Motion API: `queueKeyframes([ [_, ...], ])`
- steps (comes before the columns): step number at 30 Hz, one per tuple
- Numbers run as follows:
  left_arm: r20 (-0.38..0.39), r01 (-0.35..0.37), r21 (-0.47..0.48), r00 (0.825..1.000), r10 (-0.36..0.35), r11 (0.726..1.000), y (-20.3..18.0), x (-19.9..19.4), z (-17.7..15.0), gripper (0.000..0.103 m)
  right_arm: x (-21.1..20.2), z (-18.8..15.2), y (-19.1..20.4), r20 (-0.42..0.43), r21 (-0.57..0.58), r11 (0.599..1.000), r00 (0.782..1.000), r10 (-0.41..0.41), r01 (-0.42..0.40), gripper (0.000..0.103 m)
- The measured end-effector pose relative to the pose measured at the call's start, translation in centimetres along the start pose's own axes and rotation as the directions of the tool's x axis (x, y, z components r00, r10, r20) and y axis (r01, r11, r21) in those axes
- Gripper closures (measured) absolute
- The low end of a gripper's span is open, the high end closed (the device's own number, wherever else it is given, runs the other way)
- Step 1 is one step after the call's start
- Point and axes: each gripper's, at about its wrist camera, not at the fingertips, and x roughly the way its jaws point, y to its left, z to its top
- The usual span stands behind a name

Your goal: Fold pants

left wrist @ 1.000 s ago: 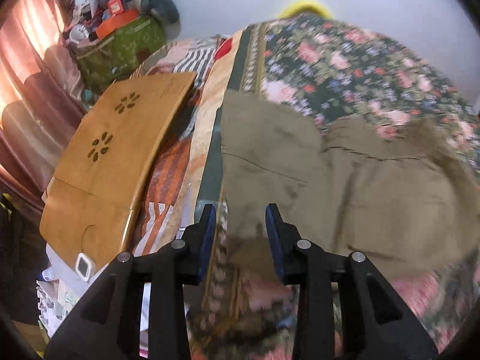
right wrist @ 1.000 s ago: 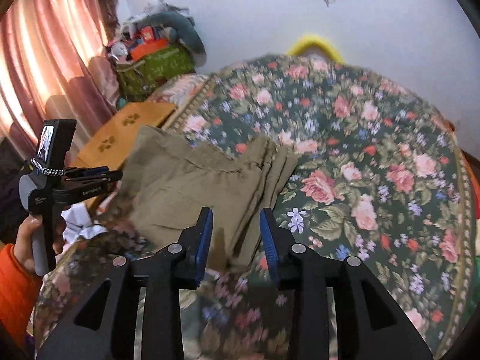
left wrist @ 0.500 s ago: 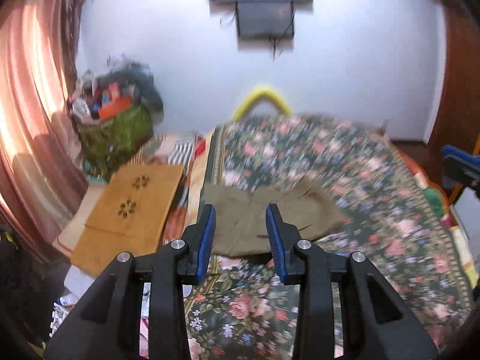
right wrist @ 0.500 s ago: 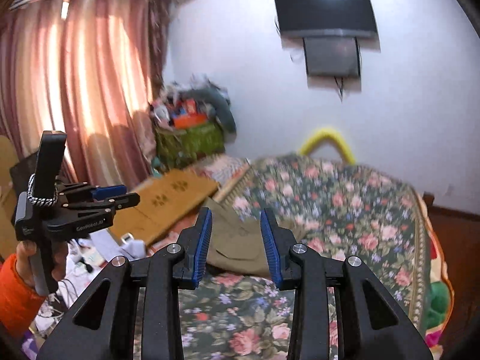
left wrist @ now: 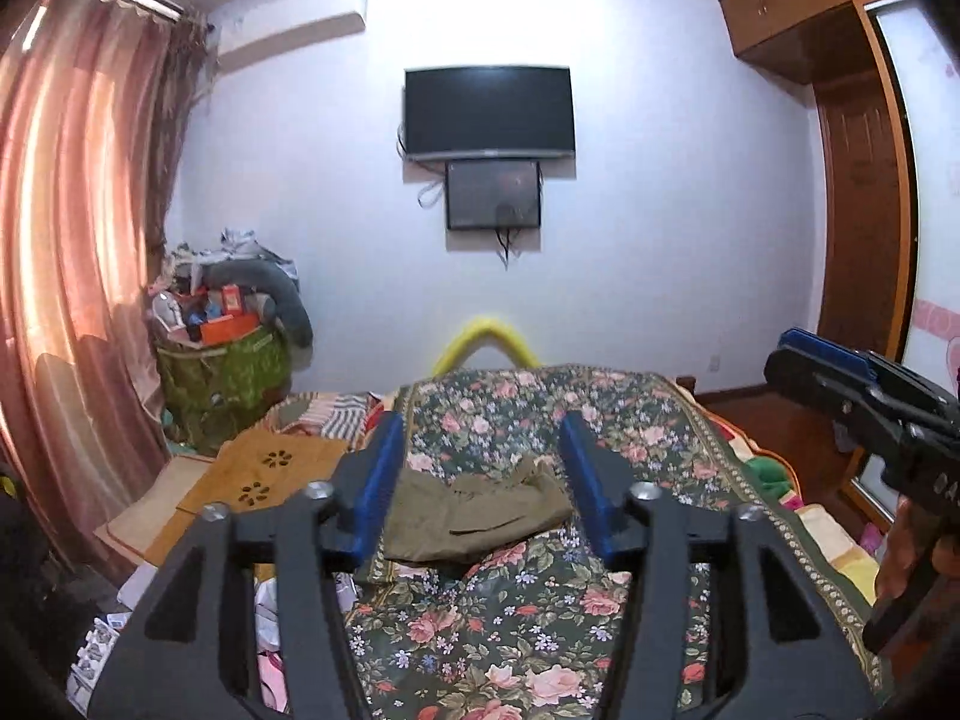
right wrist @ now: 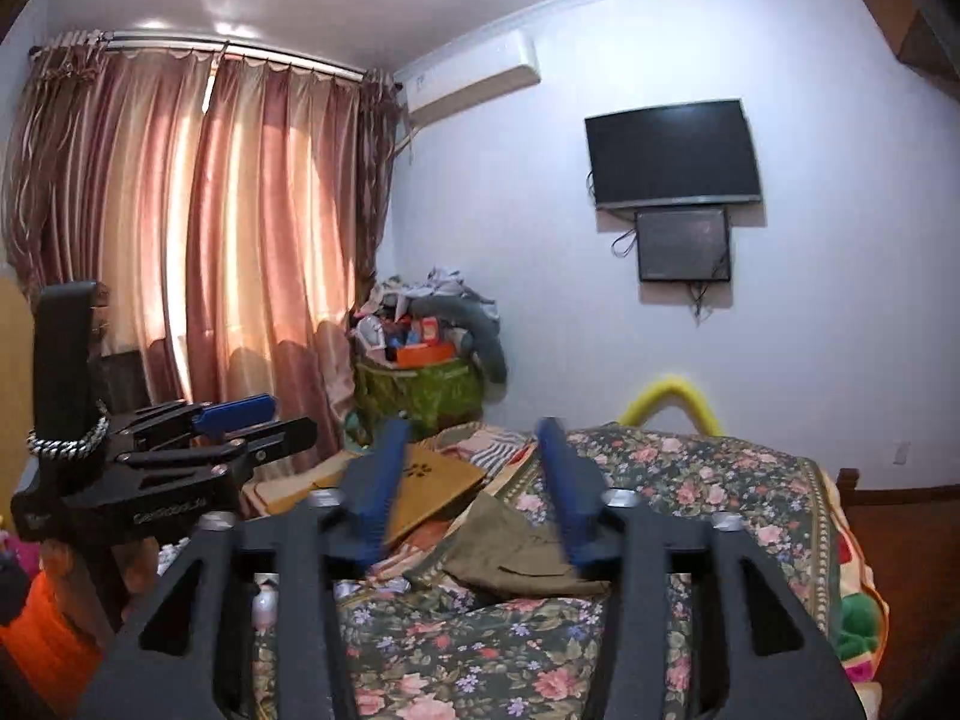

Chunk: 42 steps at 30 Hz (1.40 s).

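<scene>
Pants (left wrist: 474, 513): folded bundle at rest on the bed, both grippers raised clear and empty.

Left gripper (left wrist: 480, 480) jaws stand apart, having just been opening, with nothing between the blue pads (left wrist: 377, 483); right gripper (right wrist: 468, 486) is in the same condition, jaws parted after just opening, nothing between them. Both units point nearly level over the bed, well apart from the garment, which suggests release after the last fold. Fingers are rigid black frames faced with flat blue pads. Beyond them, the pants lie as a compact, soft olive-brown stack with a slightly rumpled far edge, near the left side of the floral bedspread (left wrist: 630, 438), a thin patterned fabric. A flat wooden board (left wrist: 270, 474) with flower-shaped cut-outs sits beside the bed.
</scene>
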Motion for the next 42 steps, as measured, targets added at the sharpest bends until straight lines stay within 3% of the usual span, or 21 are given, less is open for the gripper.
queueKeyframes([
  [5, 0.039, -0.003, -0.022, 0.999, 0.004, 1.000, -0.6, -2.2, -0.4, 0.017, -0.9, -0.3, 0.2, 0.038, 0.022, 0.998, 0.997, -0.060, 0.059, 0.020],
  [7, 0.051, -0.022, -0.019, 0.998, 0.023, 1.000, -0.6, -2.7, -0.5, 0.014, -1.1, -0.2, 0.2, 0.043, 0.026, 0.997, 0.996, -0.079, 0.078, 0.014],
  [9, 0.056, -0.038, -0.014, 0.998, 0.039, 0.999, -0.6, -2.8, -0.6, 0.009, -1.5, -0.3, 0.3, 0.047, 0.030, 0.995, 0.994, -0.100, 0.099, 0.000],
  [11, 0.059, -0.044, -0.027, 0.997, 0.046, 0.999, -0.4, -2.9, -0.7, 0.000, -2.0, -0.5, 0.4, 0.055, 0.024, 0.992, 0.991, -0.122, 0.120, 0.000],
  [42, 0.027, -0.015, -0.064, 0.999, 0.017, 0.998, 0.4, -1.8, -1.8, 0.000, -2.9, -1.2, 0.4, 0.003, 0.023, 0.989, 0.989, -0.149, 0.149, 0.000],
])
